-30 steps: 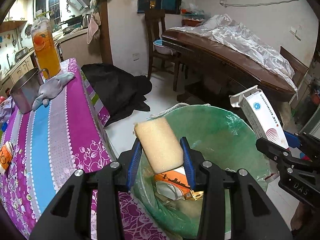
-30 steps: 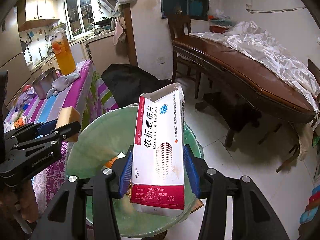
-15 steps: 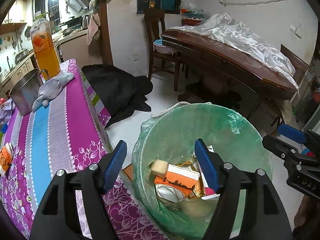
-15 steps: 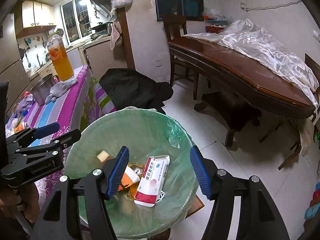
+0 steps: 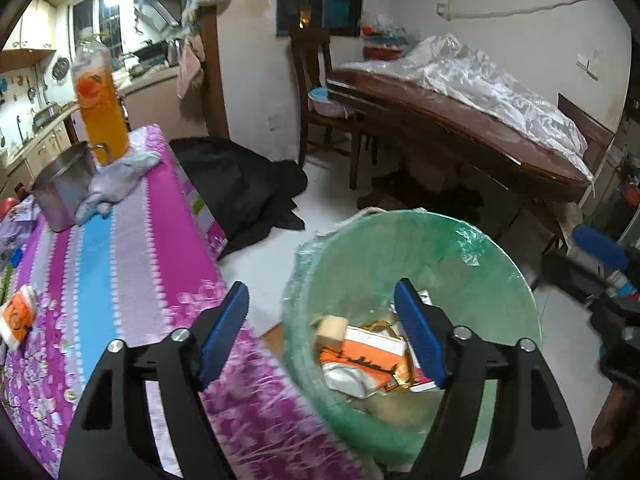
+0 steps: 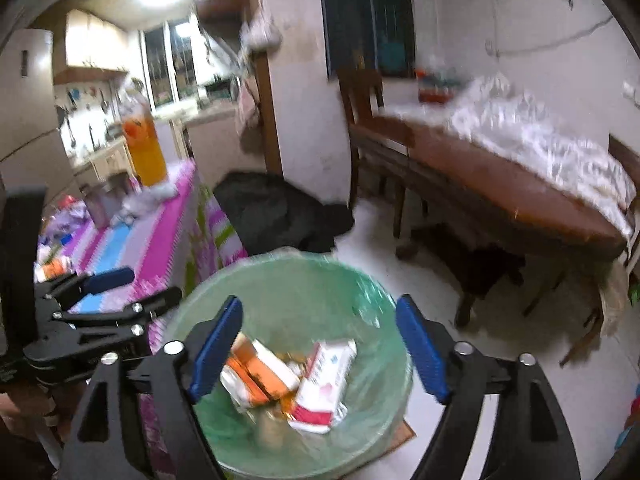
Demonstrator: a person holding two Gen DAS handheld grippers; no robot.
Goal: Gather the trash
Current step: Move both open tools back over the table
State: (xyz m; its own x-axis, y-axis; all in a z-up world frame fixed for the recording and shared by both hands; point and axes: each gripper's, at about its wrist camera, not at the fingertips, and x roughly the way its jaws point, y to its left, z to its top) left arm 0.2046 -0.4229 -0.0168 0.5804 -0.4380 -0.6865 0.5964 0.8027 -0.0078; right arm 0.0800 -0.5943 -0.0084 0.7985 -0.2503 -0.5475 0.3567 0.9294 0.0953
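Note:
A bin lined with a green bag (image 5: pixel 472 264) stands on the floor beside the table; it also shows in the right wrist view (image 6: pixel 304 292). Inside lie a yellow sponge (image 5: pixel 332 327), an orange and white box (image 5: pixel 370 344) and a white and red medicine box (image 6: pixel 326 384). My left gripper (image 5: pixel 320 330) is open and empty, above the bin's left rim and the table corner. My right gripper (image 6: pixel 318 350) is open and empty above the bin. An orange wrapper (image 5: pixel 18 316) lies on the table at the left.
The table has a pink, blue and purple striped cloth (image 5: pixel 120 248), with a steel pot (image 5: pixel 60 190), a grey cloth (image 5: pixel 116 184) and a tall orange drink bottle (image 5: pixel 100 116) at its far end. A black cloth (image 5: pixel 244 192) lies on the floor. A wooden dining table (image 5: pixel 460 132) and chair (image 5: pixel 320 96) stand at the right.
Both grippers opened and dropped the sponge and the medicine box into the bin. Since then both have shifted left and pulled back a little; the right view is blurred by motion.

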